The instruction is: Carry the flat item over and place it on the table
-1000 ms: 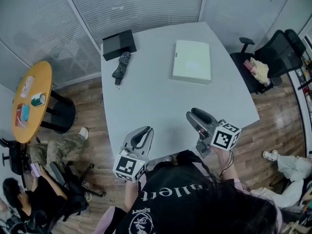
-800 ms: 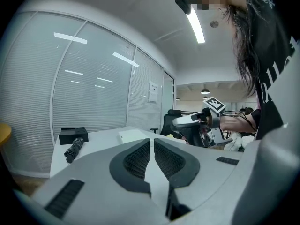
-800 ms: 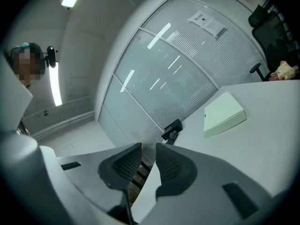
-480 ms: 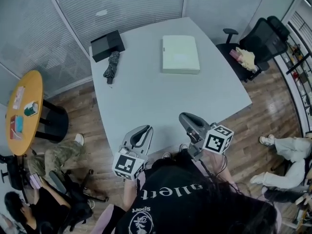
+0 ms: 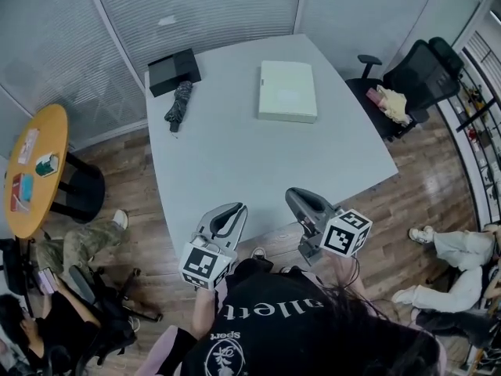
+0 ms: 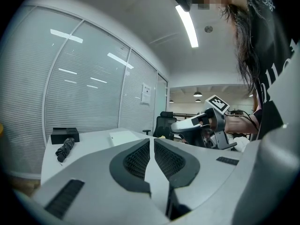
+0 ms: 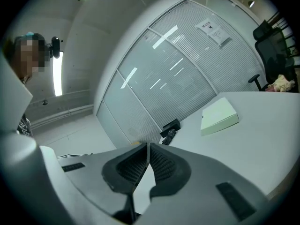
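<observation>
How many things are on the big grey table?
3: black box at the far-left corner, folded umbrella beside it, pale flat box far right. Near edge partly hidden.

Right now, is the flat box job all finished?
Done, it seems: the box lies flat on the table. In hand: nothing. The left tongs and right tongs are shut, empty, at the near edge. Left to do: probably nothing.

Readable print: shirt only

Person's black shirt: upside-down "Sport" and a larger word, looks like "allert". Cubes on left gripper and right gripper: square code markers, no letters. Paper notice on glass wall: print too small to read.
</observation>
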Demonstrator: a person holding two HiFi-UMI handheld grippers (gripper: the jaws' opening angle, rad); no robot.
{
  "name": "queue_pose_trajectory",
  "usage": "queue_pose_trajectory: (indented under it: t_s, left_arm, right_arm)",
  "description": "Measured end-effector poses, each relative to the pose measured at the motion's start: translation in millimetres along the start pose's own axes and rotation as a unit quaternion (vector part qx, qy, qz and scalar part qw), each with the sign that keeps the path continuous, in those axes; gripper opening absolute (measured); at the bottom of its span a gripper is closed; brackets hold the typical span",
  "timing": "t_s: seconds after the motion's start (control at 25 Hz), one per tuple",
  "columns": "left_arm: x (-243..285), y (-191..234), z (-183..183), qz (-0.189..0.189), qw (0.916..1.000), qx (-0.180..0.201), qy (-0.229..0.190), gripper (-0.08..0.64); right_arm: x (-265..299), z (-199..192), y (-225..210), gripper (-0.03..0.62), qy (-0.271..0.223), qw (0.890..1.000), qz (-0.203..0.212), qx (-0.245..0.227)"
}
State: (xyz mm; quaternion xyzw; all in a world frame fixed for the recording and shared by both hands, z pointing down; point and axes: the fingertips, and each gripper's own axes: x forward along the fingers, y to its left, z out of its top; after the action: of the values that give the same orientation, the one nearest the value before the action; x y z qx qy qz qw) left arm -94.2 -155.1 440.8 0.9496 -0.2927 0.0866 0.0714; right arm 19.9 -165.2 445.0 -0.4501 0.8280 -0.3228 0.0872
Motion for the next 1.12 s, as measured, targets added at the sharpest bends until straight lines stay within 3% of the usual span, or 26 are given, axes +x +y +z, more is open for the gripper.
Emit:
queue_pose_trajectory:
  t_s: [0.32,1.12]
  left_arm:
    - [4,-49,1,0.008,0.9999,0.001,0.008,0.046]
    - [-31,-172,-28,0.073,0.9969,-0.004,0.029,0.046]
  right_arm:
    - [-41,-9,0,0.032,0.021,1.000,0.013,-0.016]
    - [-141,-47,13,0.028,0.044,0.997,0.049,-0.043]
